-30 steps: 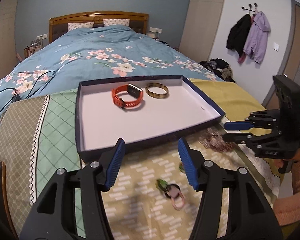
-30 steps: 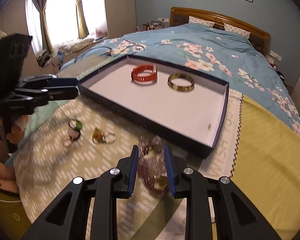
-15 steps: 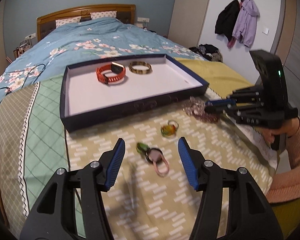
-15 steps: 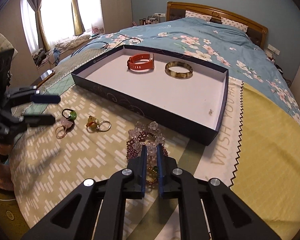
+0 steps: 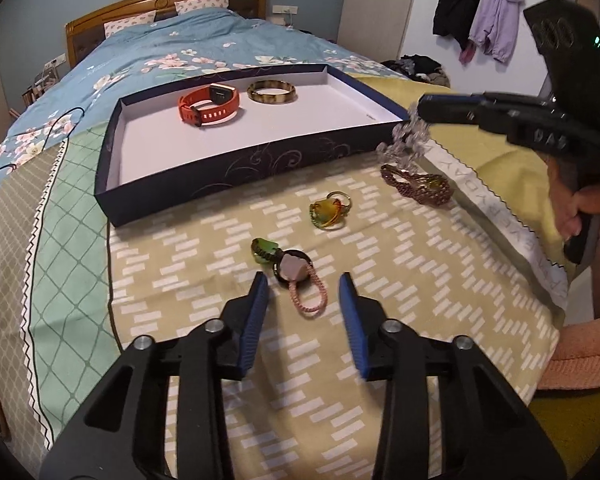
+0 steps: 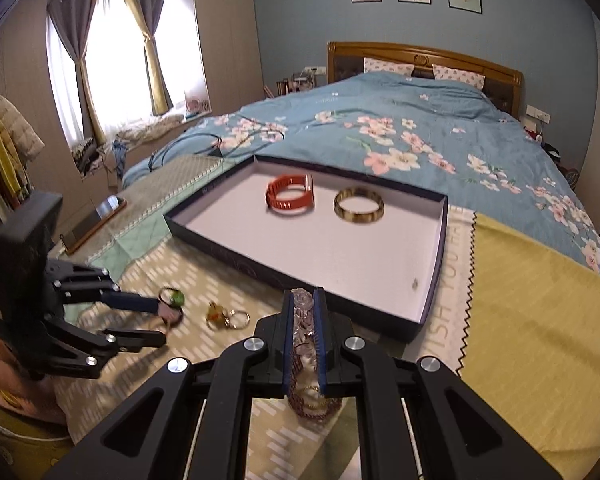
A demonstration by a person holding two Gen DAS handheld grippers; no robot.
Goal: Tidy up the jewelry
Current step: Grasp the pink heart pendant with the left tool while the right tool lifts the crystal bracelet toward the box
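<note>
Bedding covers the whole work surface: a patterned olive cloth (image 5: pixel 400 264) at the near end, a blue floral duvet (image 6: pixel 400 128) running to the wooden headboard (image 6: pixel 424 56) against a blue wall, curtained windows (image 6: pixel 112 52) at far left in the right wrist view.

A shallow dark-walled tray (image 5: pixel 236 168) lies on the bed with an orange watch (image 5: pixel 208 106) and a tortoiseshell bangle (image 5: pixel 272 92) side by side at its far end; most of its white floor is bare.

On the cloth near the tray lie a yellow-green ring charm (image 5: pixel 328 210), a dark purple beaded bracelet (image 5: pixel 418 188) and a cluster of hair ties (image 5: pixel 296 276).

The left gripper (image 5: pixel 303 280) has its fingers spread on either side of the hair ties, not touching them.

The right gripper (image 6: pixel 304 300) is clamped on a clear crystal bracelet (image 5: pixel 408 140), which hangs just off the tray's near right corner, above the purple one.

In the right wrist view the crystal beads are largely hidden between the pads, and what dangles below is blurred. A phone-like slab (image 6: pixel 100 216) lies at the left edge of the bed.
</note>
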